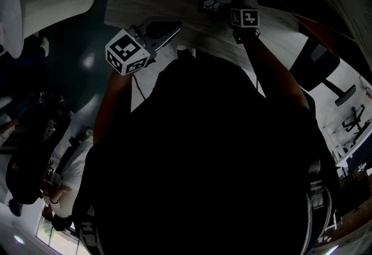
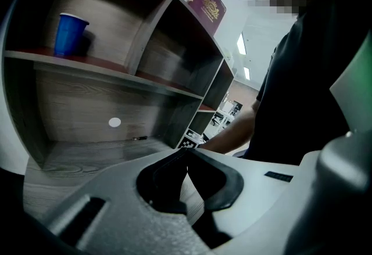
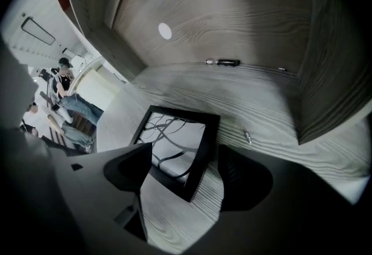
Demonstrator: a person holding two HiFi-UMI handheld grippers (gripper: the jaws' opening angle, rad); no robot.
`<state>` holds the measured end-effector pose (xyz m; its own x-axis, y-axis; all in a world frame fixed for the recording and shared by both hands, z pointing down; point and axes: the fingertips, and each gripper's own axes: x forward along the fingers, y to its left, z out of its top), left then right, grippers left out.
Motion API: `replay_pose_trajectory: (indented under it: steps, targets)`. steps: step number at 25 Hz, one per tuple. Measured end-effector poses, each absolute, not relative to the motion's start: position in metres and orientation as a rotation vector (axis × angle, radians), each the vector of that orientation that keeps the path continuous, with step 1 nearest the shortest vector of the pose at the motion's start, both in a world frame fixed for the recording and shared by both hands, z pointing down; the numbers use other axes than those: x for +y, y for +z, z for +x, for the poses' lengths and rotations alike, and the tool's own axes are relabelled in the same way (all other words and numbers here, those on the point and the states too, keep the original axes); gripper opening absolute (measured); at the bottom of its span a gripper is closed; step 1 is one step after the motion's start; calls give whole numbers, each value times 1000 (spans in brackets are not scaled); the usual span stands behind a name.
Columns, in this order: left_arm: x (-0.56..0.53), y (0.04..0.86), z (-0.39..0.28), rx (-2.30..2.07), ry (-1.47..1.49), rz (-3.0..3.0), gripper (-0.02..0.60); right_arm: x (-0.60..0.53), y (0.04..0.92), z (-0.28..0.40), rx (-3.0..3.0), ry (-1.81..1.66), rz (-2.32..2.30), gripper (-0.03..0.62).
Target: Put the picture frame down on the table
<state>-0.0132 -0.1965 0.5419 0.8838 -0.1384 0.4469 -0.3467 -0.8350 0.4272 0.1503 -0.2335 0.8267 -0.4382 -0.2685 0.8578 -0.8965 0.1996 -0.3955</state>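
Observation:
The picture frame [image 3: 177, 146] is black with a branch drawing. It lies on the pale wood-grain table [image 3: 261, 114], close to the shelf unit's back wall. My right gripper [image 3: 186, 171] is open, and the frame's near corner sits between its dark fingers [image 3: 244, 175]. The right finger stands clear of the frame edge. In the head view the frame [image 1: 214, 1] lies just left of the right gripper's marker cube [image 1: 244, 17]. My left gripper [image 2: 186, 154] is shut on nothing and hovers over the table to the left [image 1: 168, 30].
A shelf unit rises behind the table, with a blue cup [image 2: 70, 33] on a shelf and a maroon box [image 2: 206, 7] on top. A small dark stick [image 3: 224, 62] and a screw [image 3: 247, 136] lie near the frame. People [image 3: 64, 103] stand far off to the left.

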Motion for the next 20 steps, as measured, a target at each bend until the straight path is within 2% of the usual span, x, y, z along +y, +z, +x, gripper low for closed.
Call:
replay_pose_trajectory:
  steps: [20]
  targets:
    - [-190, 533, -15, -284, 571, 2596, 17, -228, 789, 158, -1908, 1139, 1148, 342]
